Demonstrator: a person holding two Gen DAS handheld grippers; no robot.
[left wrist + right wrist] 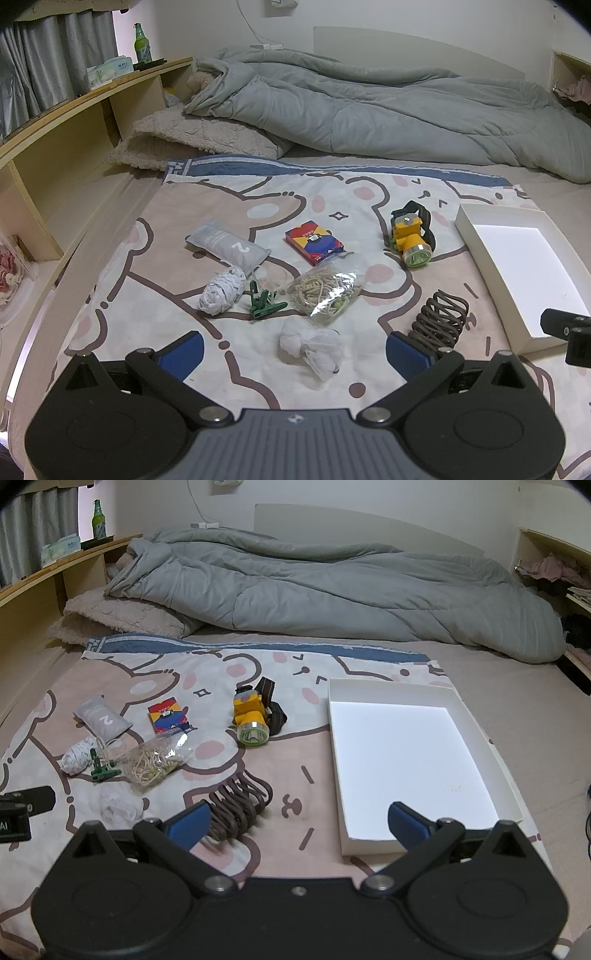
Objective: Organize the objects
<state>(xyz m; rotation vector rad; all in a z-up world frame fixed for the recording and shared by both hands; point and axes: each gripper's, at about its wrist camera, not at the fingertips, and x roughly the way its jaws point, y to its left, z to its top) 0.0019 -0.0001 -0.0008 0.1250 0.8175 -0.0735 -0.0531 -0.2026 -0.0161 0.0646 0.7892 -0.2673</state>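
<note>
Both tongs gape wide and hold nothing: the left gripper (294, 352) hangs over a white crumpled mesh bundle (312, 345), the right gripper (298, 823) between a brown coiled wire holder (238, 806) and a shallow white cardboard tray (480, 723). Only the right view shows the whole tray; it stands empty on the cartoon-bear printed sheet (280, 775).

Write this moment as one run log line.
left tool: open | right tool: open | white shallow cardboard box: empty | items: on bed

one headlamp (412, 236), one card box (314, 242), two green clips (264, 303), one white tray (491, 760)
</note>
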